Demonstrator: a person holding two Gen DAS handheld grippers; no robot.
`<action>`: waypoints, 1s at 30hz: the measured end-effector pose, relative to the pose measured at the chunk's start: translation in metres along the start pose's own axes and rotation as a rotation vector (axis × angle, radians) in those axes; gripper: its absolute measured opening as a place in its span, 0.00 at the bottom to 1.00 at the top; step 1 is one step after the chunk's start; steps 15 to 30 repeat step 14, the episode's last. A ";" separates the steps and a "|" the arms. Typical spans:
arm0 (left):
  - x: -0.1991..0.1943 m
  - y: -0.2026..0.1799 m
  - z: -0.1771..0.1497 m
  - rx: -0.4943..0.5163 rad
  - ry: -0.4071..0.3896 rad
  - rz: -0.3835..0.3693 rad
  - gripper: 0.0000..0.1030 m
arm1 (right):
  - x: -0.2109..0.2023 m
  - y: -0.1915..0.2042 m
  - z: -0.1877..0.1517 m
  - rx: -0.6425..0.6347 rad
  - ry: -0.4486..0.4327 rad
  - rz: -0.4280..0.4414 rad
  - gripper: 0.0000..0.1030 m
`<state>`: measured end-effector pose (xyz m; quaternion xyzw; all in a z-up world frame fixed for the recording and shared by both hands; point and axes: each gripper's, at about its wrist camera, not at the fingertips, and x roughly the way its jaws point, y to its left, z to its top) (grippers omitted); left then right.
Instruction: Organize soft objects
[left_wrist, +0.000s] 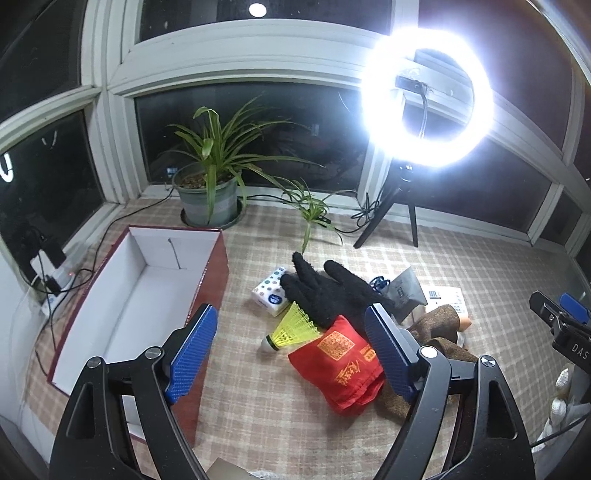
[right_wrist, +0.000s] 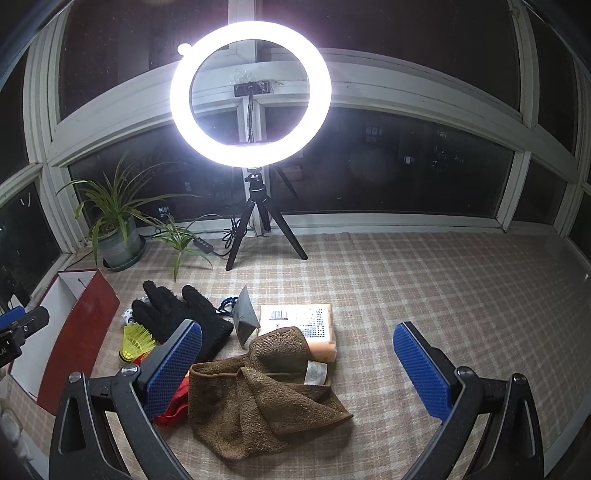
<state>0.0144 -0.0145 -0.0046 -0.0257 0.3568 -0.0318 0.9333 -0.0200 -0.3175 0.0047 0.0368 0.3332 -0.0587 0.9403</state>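
Both grippers hover over the checked desk (right_wrist: 406, 295), jaws spread and empty. The left gripper (left_wrist: 295, 347) frames the red pouch (left_wrist: 341, 363), which lies just ahead between its jaws, long axis running from 10 to 4 o'clock. The right gripper (right_wrist: 297, 365) frames the brown towel (right_wrist: 258, 398), crumpled, its long axis roughly 1 to 7 o'clock. The open box (left_wrist: 122, 306) stands at 9 o'clock of the pile, nearer the left hand; that hand is probably better placed for the pouch.

Count:
- one black glove (left_wrist: 325, 291)
- one yellow shuttlecock (left_wrist: 291, 328)
- one tissue pack (left_wrist: 267, 295)
- one pouch
- one towel
- one orange sponge (right_wrist: 306, 328)
- one box
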 end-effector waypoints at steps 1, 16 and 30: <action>0.000 0.000 0.000 0.001 0.000 0.001 0.80 | 0.000 0.000 0.000 0.000 0.001 0.000 0.99; -0.005 -0.005 0.001 0.027 -0.038 0.015 0.80 | 0.001 0.000 -0.001 -0.004 -0.004 -0.008 0.99; -0.005 -0.005 0.001 0.027 -0.038 0.015 0.80 | 0.001 0.000 -0.001 -0.004 -0.004 -0.008 0.99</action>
